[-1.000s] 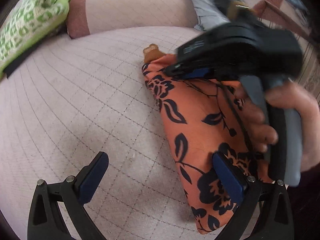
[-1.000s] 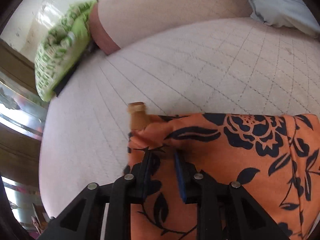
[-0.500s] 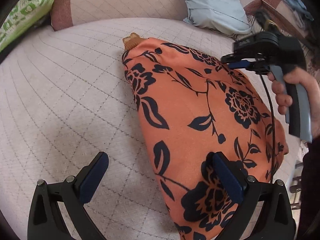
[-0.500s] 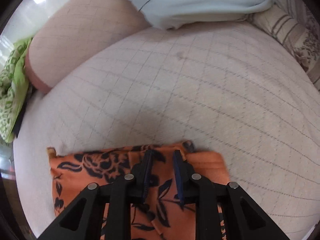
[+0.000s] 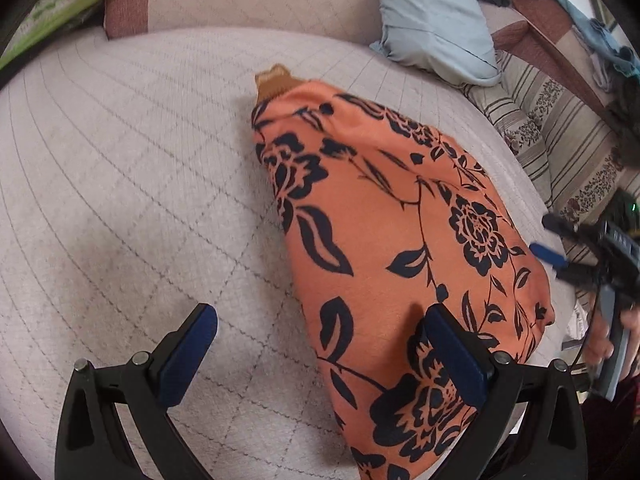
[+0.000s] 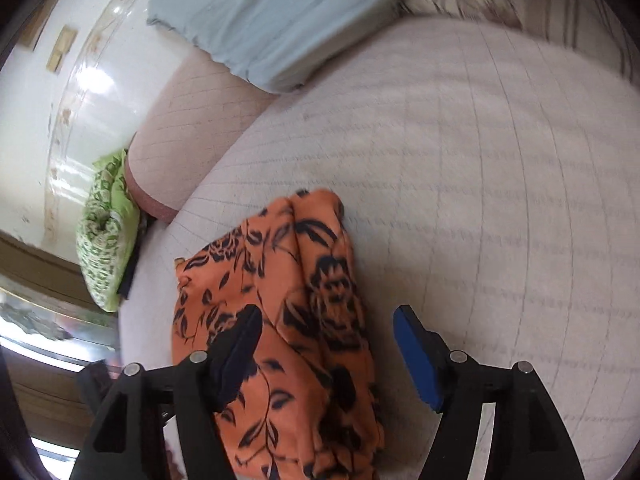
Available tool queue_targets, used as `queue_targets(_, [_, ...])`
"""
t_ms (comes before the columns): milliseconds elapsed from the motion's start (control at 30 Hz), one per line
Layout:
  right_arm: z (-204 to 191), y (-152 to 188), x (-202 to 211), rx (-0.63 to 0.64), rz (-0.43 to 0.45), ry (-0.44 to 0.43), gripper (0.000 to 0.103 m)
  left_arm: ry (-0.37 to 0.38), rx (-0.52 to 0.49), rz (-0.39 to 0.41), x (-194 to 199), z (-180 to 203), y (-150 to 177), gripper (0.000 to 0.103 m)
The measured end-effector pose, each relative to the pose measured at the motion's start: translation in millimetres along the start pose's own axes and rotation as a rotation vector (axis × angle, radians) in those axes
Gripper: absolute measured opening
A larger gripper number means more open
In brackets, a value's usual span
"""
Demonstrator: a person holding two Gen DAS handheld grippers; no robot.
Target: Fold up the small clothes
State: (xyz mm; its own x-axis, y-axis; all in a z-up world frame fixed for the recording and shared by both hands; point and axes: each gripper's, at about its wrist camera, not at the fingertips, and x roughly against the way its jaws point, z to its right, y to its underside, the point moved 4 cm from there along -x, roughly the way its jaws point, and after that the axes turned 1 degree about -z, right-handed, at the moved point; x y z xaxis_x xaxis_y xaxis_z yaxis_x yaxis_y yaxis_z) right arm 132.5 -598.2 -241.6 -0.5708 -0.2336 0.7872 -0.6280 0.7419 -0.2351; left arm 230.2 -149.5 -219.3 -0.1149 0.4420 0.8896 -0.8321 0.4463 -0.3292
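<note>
left gripper (image 5: 320, 348) jaws spread wide, empty | right gripper (image 6: 328, 344) jaws opening over orange garment (image 6: 288, 304), mid-frame

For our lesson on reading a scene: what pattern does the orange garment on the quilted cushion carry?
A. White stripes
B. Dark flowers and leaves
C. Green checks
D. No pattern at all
B: the orange garment is printed all over with dark flowers and leaves, seen in both wrist views as it lies on the quilted cushion.
</note>
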Motion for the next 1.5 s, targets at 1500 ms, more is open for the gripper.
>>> queue_targets(1500, [-3.1, 15.5, -63.4, 0.073, -0.169, -0.192, 0.072, -0.097, -0.098, 0.025, -36.8, 44.1, -21.8, 0.103])
